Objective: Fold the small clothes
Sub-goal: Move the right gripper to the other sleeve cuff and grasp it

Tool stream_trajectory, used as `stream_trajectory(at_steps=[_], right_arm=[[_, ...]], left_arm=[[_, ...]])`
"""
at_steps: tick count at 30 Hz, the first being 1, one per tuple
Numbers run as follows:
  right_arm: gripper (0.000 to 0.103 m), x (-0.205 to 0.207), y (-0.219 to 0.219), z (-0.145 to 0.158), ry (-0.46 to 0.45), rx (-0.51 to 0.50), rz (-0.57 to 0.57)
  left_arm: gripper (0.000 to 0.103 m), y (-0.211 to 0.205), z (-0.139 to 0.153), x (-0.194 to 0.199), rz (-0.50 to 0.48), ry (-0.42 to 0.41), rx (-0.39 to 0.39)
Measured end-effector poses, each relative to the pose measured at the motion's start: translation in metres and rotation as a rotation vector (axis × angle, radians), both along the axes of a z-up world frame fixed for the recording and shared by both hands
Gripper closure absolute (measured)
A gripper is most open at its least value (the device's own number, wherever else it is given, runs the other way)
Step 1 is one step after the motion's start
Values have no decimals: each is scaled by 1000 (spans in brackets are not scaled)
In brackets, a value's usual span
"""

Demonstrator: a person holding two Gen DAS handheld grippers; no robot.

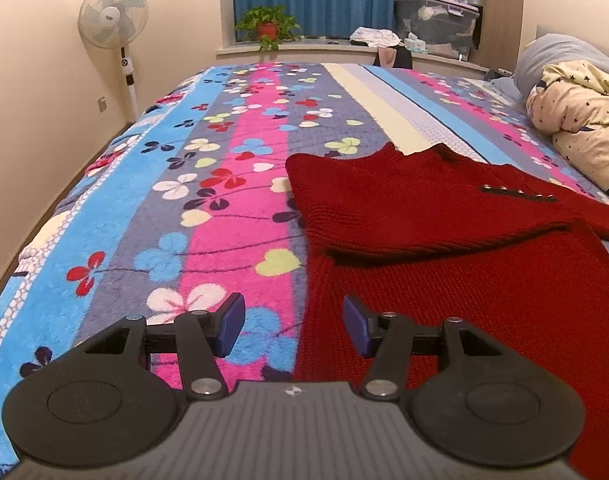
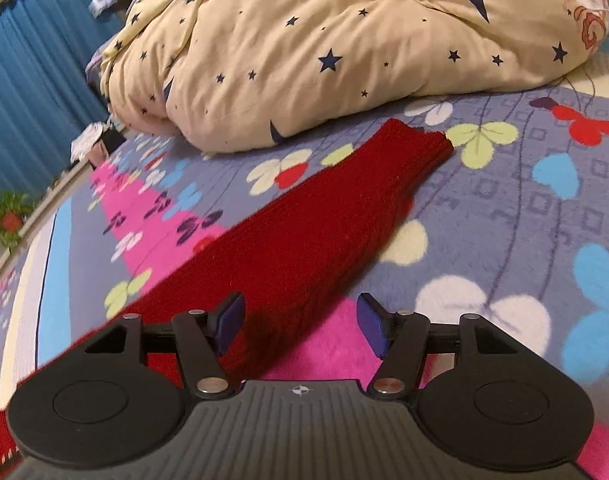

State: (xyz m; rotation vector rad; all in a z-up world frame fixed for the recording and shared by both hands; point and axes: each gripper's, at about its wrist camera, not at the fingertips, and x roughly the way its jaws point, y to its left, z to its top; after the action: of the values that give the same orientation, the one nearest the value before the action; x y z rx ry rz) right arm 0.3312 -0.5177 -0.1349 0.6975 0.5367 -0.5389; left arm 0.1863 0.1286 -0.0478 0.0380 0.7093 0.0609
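Note:
A dark red knitted sweater (image 1: 444, 240) lies on the flowered bedspread (image 1: 208, 184). One sleeve is folded across its body. My left gripper (image 1: 294, 326) is open and empty, just above the sweater's left side edge. In the right wrist view the other sleeve (image 2: 324, 224) lies stretched out flat, its cuff (image 2: 420, 140) pointing toward the quilt. My right gripper (image 2: 300, 320) is open and empty, low over the sleeve near its shoulder end.
A cream quilt with stars (image 2: 344, 40) is bunched on the bed beyond the sleeve; it also shows in the left wrist view (image 1: 580, 120). A standing fan (image 1: 114, 16), a potted plant (image 1: 268, 26) and a storage box (image 1: 436, 20) stand beyond the bed.

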Motion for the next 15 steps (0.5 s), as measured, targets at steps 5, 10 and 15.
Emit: stream_trajectory(at_steps=[5,10,15], right_arm=[[57,9,-7,-3,-17,-9,-22],[88,11,-22,-7,-51,29,-34],[89,25,6,12,0,-178,9]], left_arm=[[43,0,-3,3,-1,11,11],[43,-2,-4,3,-12,10,17],[43,-4,-2,2,-22,1,17]])
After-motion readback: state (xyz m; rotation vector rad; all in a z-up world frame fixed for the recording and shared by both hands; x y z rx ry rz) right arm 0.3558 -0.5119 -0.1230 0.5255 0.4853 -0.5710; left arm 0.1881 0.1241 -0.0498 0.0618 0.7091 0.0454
